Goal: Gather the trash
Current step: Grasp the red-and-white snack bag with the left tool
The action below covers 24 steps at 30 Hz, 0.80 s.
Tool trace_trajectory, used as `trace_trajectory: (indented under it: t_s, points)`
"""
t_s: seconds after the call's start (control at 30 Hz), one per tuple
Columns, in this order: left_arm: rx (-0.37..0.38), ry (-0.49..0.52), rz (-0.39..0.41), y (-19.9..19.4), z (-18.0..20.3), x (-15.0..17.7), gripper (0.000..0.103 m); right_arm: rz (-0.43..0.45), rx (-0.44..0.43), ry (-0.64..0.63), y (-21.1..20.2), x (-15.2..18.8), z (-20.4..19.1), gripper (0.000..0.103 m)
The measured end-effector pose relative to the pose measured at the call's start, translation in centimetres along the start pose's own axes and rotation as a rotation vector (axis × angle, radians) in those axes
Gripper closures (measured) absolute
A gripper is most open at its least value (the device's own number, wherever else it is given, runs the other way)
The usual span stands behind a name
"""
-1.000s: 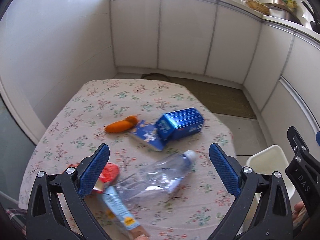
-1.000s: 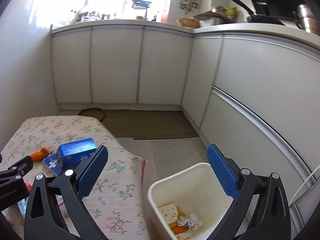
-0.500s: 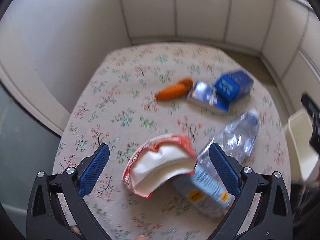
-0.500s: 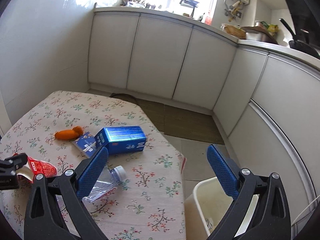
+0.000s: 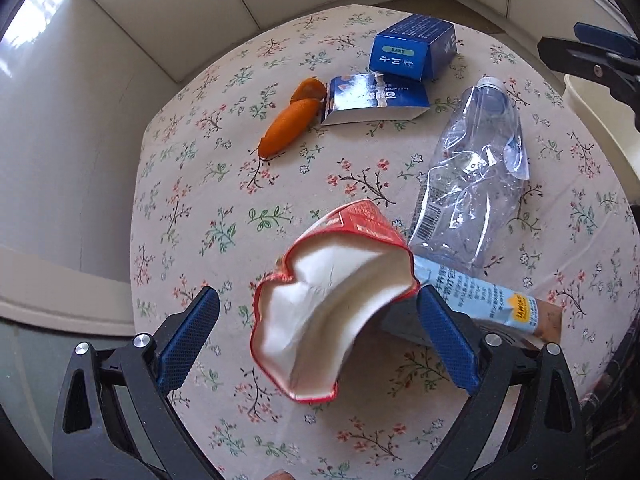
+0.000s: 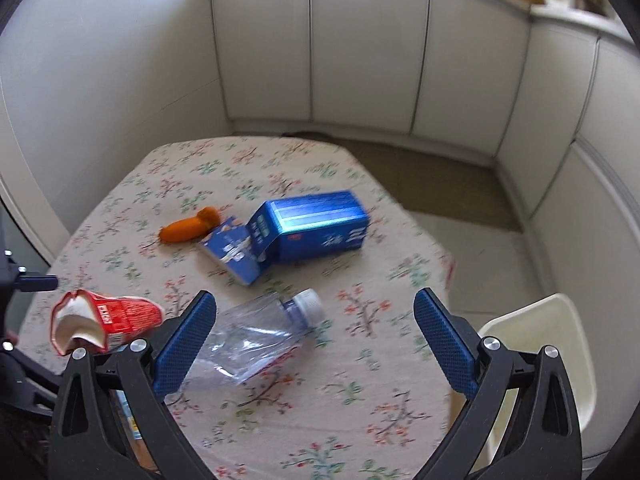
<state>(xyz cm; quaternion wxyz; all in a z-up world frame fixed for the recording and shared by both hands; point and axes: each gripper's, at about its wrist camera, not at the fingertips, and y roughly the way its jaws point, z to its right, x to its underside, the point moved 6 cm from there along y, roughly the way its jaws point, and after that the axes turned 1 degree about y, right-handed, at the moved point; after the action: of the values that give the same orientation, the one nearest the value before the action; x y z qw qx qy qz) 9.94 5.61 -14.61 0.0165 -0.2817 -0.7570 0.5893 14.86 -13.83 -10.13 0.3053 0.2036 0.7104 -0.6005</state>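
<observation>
I bring my wide-open, empty left gripper (image 5: 318, 334) around the crumpled red carton (image 5: 332, 300) because its open mouth offers an edge to pinch.

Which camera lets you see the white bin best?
The right wrist view. There the white bin shows its rim and one side wall past the table edge, though the right gripper covers part of it. The left wrist view catches only a sliver of the bin at its right edge.

White cabinet doors (image 6: 368, 52) curve around a floral-clothed table (image 6: 256, 168); a brown mat (image 6: 436, 184) covers the floor.
</observation>
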Motion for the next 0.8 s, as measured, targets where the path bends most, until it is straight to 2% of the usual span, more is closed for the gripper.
trace_trajectory:
  t_s: [0.03, 0.07, 0.2, 0.27, 0.4, 0.53, 0.6, 0.8]
  points:
    - [0.013, -0.001, 0.005, 0.1, 0.0, -0.2, 0.019, -0.004, -0.005, -0.001, 0.2, 0.1, -0.1, 0.007]
    - [0.04, -0.008, 0.016, 0.1, 0.0, -0.3, 0.029, -0.004, -0.008, -0.013, 0.4, 0.1, -0.3, 0.007]
    - [0.071, -0.028, 0.059, -0.1, -0.2, -0.5, 0.031, -0.005, -0.034, -0.118, 1.3, 0.0, -2.0, 0.007]
    - [0.099, -0.075, 0.089, -0.3, -0.9, -0.3, 0.032, 0.0, -0.05, -0.185, 1.9, -0.2, -3.3, 0.007]
    - [0.22, -0.335, 0.164, -1.3, -5.4, 0.1, 0.032, 0.037, -0.075, -0.348, 2.7, -1.1, -6.2, 0.007]
    - [0.319, -0.583, 0.217, -1.5, -9.9, 0.9, 0.032, 0.035, -0.089, -0.552, 4.9, -1.8, -9.9, 0.007]
    - [0.339, -0.644, 0.224, -1.3, -11.1, 1.1, 0.032, 0.003, -0.083, -0.672, 7.0, -2.5, -12.4, 0.007]
    - [0.424, -0.776, 0.267, -1.1, -14.0, 0.9, 0.032, -0.078, -0.089, -0.821, 12.3, -4.3, -17.1, 0.014]
